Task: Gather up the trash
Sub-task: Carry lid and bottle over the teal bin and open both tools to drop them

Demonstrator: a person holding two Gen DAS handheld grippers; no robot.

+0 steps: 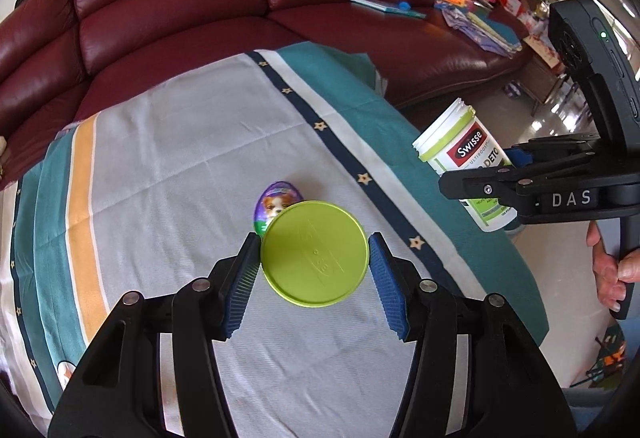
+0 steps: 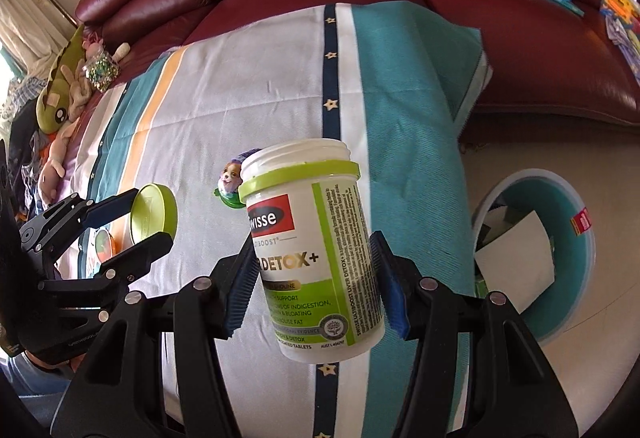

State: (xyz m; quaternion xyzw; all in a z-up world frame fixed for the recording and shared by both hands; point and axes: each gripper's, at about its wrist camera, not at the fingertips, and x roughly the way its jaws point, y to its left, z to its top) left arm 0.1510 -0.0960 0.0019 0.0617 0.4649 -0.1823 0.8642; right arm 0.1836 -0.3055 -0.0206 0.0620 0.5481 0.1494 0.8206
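Left gripper [image 1: 314,270] pinching green lid [image 1: 315,253]; right gripper [image 2: 316,278] clamping open Swisse bottle [image 2: 316,246]. Only right view shows bin [image 2: 560,214].

Open white Swisse bottle [image 2: 316,262] and its lime-green lid [image 1: 315,253] held aloft separately; foil-wrapped egg [image 1: 274,207], possibly chocolate, lies on cloth.

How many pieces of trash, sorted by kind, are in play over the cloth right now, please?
Green lid, held in the left tongs: 1
White supplement bottle, open, held in the right tongs: 1
Purple egg with a puppy picture, lying on the striped cloth: 1
Total: 3
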